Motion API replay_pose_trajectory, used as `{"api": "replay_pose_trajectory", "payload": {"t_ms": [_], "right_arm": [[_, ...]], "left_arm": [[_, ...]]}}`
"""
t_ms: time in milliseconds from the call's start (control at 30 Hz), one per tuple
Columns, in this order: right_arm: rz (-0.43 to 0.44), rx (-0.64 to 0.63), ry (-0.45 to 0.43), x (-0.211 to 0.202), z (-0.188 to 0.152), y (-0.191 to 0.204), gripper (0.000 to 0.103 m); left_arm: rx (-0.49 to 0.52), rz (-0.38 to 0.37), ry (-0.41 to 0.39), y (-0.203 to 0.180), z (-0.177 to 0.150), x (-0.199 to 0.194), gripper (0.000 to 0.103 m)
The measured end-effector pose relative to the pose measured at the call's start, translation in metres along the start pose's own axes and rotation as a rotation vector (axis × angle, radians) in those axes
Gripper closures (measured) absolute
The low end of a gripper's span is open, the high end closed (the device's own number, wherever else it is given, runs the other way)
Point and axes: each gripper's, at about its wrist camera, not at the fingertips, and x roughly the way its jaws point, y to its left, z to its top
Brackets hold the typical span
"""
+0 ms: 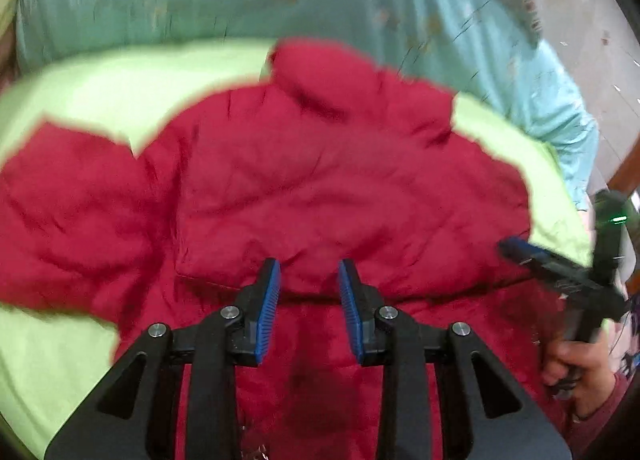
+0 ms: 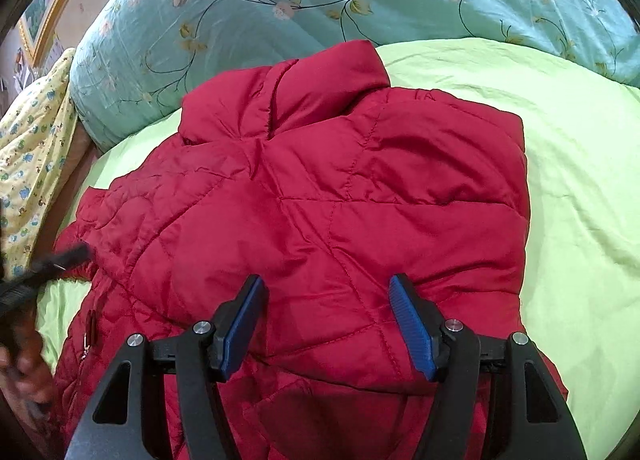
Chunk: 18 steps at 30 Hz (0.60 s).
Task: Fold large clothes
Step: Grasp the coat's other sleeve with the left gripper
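The right two-finger gripper (image 2: 326, 324), blue pads apart and empty like the left gripper's (image 1: 309, 310), hovered at lower centre over the red quilted jacket (image 2: 320, 200), collar toward frame top on the lime-green bedsheet (image 2: 580, 188).

Red quilted jacket (image 2: 320, 212) spread on a lime-green bed sheet (image 2: 580, 180).

The right hand-held gripper (image 2: 326, 324) sits low in the frame with its blue-padded fingers (image 2: 412, 324) spread apart above the jacket's lower part, nothing between them. The jacket's collar (image 2: 320, 84) points toward a teal floral pillow (image 2: 280, 0) at the head of the bed. A yellow patterned cloth (image 2: 32, 164) lies at the left edge, where the left hand-held gripper (image 2: 44, 264) shows blurred, beside the jacket's left side.
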Motion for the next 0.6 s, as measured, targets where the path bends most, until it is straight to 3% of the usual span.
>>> {"api": "replay_pose_trajectory", "payload": {"t_ms": [67, 200, 400, 600], "right_arm": [[0.021, 0.001, -0.028, -0.011, 0.000, 0.004, 0.035], [-0.004, -0.054, -0.089, -0.022, 0.010, 0.019, 0.035], [-0.133, -0.120, 0.050, 0.028, 0.003, 0.027, 0.035], [-0.134, -0.132, 0.038, 0.029, 0.001, 0.027, 0.035]], "left_arm": [[-0.051, -0.021, 0.043, 0.016, -0.006, 0.019, 0.075], [-0.116, -0.091, 0.038, 0.029, -0.005, 0.020, 0.075], [-0.109, -0.102, 0.020, 0.023, -0.008, 0.013, 0.075], [-0.148, -0.149, 0.015, 0.035, -0.016, -0.004, 0.074]]}}
